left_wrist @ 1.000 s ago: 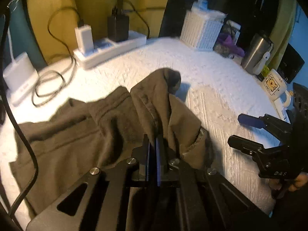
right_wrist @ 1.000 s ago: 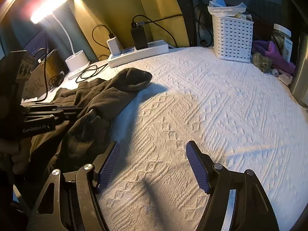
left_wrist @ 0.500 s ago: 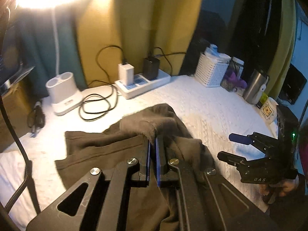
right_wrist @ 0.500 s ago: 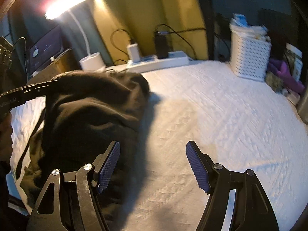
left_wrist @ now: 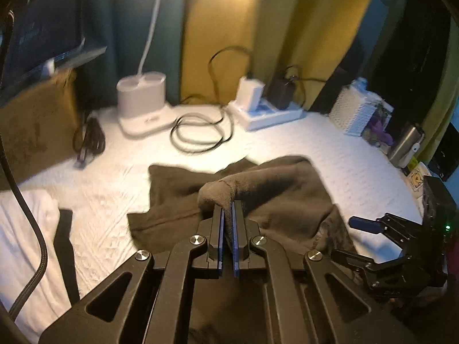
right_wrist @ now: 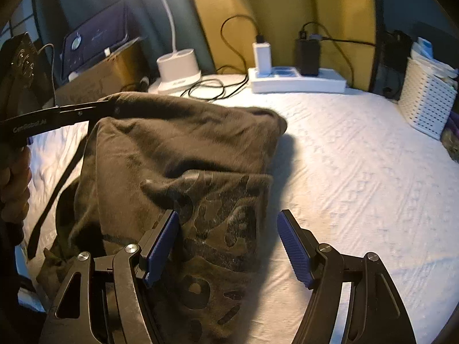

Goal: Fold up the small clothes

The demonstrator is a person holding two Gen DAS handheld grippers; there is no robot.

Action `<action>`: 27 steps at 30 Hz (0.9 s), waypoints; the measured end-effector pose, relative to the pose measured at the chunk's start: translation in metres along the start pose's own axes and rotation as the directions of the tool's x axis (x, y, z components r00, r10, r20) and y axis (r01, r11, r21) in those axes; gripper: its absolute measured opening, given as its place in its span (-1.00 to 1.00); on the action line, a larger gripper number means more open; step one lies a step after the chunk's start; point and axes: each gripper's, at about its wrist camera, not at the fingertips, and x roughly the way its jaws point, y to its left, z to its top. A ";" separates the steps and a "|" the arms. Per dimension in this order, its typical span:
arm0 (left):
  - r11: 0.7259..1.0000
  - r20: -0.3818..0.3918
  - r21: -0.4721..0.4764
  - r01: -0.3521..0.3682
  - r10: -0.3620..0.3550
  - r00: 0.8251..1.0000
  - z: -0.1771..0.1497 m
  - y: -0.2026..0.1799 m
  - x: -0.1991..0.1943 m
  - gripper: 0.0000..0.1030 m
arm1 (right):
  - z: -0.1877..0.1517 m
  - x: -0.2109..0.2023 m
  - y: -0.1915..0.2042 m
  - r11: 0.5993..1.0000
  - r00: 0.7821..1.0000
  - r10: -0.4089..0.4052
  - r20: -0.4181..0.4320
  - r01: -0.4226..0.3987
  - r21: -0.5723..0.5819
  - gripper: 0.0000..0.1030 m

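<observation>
A dark brown garment [left_wrist: 281, 195] with a printed pattern [right_wrist: 218, 218] lies partly on the white textured bed cover [right_wrist: 358, 172]. My left gripper [left_wrist: 226, 209] is shut on a bunched fold of it and holds that part up off the cover; it shows at the left in the right wrist view [right_wrist: 112, 109]. My right gripper [right_wrist: 229, 229] is open and empty, low over the garment's printed near edge, left pad at the cloth. It shows at the right in the left wrist view [left_wrist: 352, 238].
At the back stand a white lamp base [left_wrist: 142, 100], a power strip with chargers [right_wrist: 298, 78], coiled cables [left_wrist: 198, 134] and a white basket [right_wrist: 427, 97]. A steel flask [left_wrist: 406, 144] and a mug [left_wrist: 417, 179] stand at the right. A cardboard box [left_wrist: 34, 126] is at the left.
My left gripper has lifted the held fold higher and drawn it back and left, spreading the garment. My right gripper has come closer to the garment's printed edge, still open.
</observation>
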 end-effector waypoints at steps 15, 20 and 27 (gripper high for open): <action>0.987 -0.023 -0.009 0.163 -0.163 0.986 -0.042 -0.015 -0.034 0.13 | -0.018 -0.026 -0.007 0.997 0.998 -0.071 -0.001 0.071 0.041 0.42; 0.976 -0.099 0.052 0.213 -0.207 0.973 -0.075 -0.041 -0.033 0.13 | -0.034 -0.046 -0.008 0.994 0.996 -0.090 0.015 0.089 0.061 0.42; 0.972 -0.170 0.102 0.213 -0.194 0.966 -0.113 -0.057 -0.024 0.10 | -0.058 -0.064 0.000 0.993 0.995 -0.093 0.031 0.091 0.070 0.42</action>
